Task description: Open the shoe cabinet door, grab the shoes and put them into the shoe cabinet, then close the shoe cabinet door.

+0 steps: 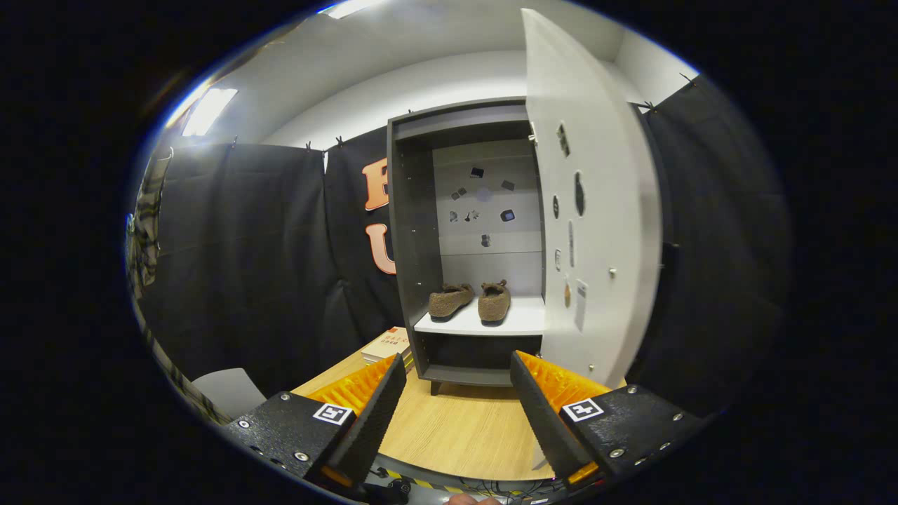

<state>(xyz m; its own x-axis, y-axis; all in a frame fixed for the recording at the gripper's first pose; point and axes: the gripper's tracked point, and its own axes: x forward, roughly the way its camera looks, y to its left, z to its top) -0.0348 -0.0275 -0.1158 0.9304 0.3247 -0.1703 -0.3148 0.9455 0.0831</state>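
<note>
Both shoes (468,300) are sitting side by side on the white shelf (523,324) inside the shoe cabinet (410,231), so the placing looks finished. The door (596,210) is standing wide open to the right of the shelf, so closing it appears to be all that is left. The claw (457,410) is hanging wide and empty over the wooden bench (459,428), well short of the cabinet. A book (386,345) beside the cabinet is carrying print too small to read, and so are the door's stickers.

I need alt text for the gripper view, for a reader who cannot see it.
Two brown shoes sit on the white shelf of a grey shoe cabinet, its door open to the right. The gripper is open and holds nothing, over a wooden table.
</note>
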